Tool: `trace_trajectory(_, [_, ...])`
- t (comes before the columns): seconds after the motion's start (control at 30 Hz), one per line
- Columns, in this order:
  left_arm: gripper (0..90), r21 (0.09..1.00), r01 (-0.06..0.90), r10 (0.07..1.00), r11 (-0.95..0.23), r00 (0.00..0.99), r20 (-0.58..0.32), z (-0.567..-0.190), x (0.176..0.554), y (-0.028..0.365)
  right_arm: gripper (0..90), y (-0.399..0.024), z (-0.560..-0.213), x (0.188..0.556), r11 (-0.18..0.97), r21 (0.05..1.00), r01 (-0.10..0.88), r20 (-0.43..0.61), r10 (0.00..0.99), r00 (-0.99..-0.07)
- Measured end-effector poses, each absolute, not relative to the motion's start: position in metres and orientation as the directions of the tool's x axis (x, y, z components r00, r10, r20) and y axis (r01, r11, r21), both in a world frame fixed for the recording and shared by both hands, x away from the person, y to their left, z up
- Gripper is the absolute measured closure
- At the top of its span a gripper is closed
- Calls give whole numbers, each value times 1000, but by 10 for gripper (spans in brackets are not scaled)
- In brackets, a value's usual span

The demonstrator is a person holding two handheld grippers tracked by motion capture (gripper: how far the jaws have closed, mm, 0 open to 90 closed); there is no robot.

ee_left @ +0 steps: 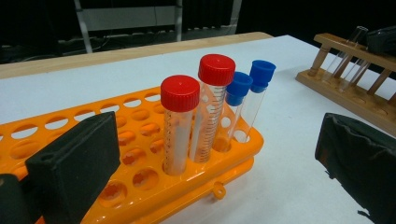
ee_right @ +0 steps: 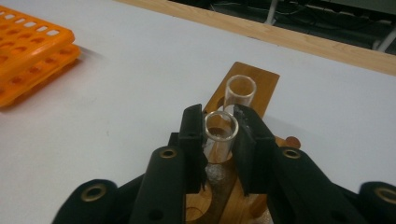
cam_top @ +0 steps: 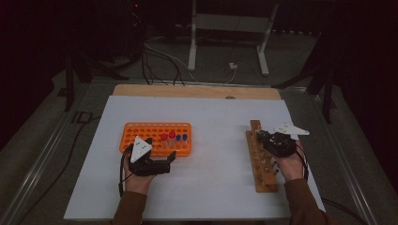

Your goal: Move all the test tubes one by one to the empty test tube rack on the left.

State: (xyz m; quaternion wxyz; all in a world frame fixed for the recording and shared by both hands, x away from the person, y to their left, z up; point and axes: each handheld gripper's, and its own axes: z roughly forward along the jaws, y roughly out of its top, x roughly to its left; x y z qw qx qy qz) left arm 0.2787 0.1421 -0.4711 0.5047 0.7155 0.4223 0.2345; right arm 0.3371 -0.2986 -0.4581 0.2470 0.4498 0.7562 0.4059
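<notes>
Two glass tubes stand side by side at the far end of the wooden rack, and the right gripper has its jaws clenched on the nearer glass tube, pads pressed to either side of its open rim while it sits upright in its hole. Just behind it, the second glass tube stands very close, right off the jaw tips, so it crowds the grip from the far side. From above, the right gripper sits over the far half of that long wooden rack, which runs away from the person along the right side of the white table. Over on the left, the left gripper rests on the table just beside the near edge of the orange rack, jaws released and wide apart with nothing between them. Looking along those jaws, the orange rack carries two red-capped tubes and two blue-capped tubes clustered at one corner, standing directly ahead of the open jaws. Well apart across bare white table, the two racks leave open space between the hands. Beyond the table's wooden far edge, cables and a metal frame's legs sit on the dark floor.
</notes>
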Motion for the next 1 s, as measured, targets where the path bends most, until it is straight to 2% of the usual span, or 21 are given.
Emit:
trace_trajectory(0.43, [5,919,369,839,-137,536,-90,-472,278,141,755,-296,-458,336,272,833,481,-23,887,-462])
trace_trajectory(1.0, [5,917,372,838,-142,539,-89,-473,278,140,759,-298,-453,334,238,842,484,7,892,-451])
